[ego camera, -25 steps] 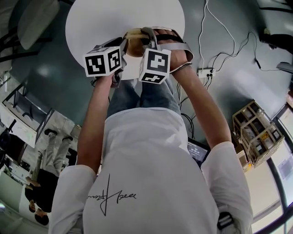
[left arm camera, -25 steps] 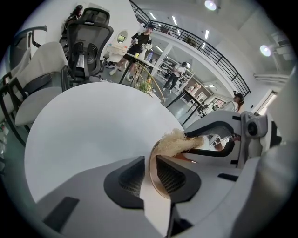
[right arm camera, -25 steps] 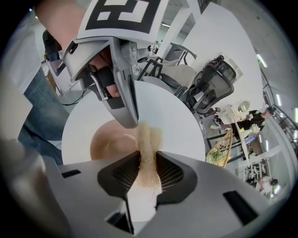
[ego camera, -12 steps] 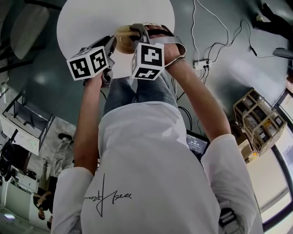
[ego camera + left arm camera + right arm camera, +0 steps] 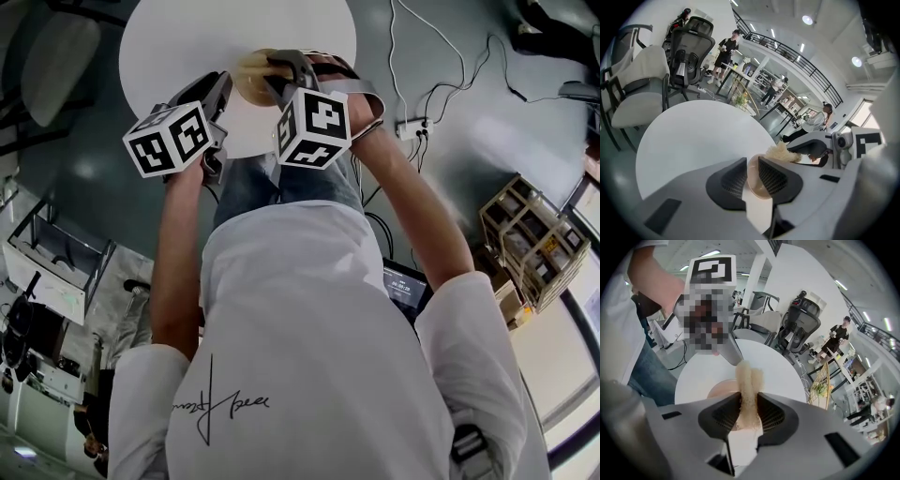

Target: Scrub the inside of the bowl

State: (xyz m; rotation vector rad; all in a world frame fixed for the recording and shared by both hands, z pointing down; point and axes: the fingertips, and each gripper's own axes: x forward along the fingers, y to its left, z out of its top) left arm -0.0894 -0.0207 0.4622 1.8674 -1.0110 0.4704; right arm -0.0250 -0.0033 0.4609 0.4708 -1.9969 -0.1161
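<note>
A tan bowl (image 5: 249, 77) sits at the near edge of the round white table (image 5: 234, 28). My left gripper (image 5: 752, 165) is shut on the bowl's rim (image 5: 754, 183), one jaw inside and one outside. My right gripper (image 5: 749, 401) is shut on a pale fibrous scrubber (image 5: 747, 376), which sticks out above the bowl (image 5: 721, 389). In the left gripper view the scrubber (image 5: 779, 152) rests at the bowl's far rim. Seen from the head, the left gripper (image 5: 221, 89) and right gripper (image 5: 281, 66) flank the bowl, whose inside is mostly hidden.
Office chairs (image 5: 656, 70) stand beyond the table. Cables and a power strip (image 5: 412, 129) lie on the floor to the right, near a wooden crate (image 5: 534, 248). People stand far off in the room (image 5: 725, 47).
The left gripper's marker cube has swung left, away from the right one. The bowl and the scrubber stay gripped at the table's near edge.
</note>
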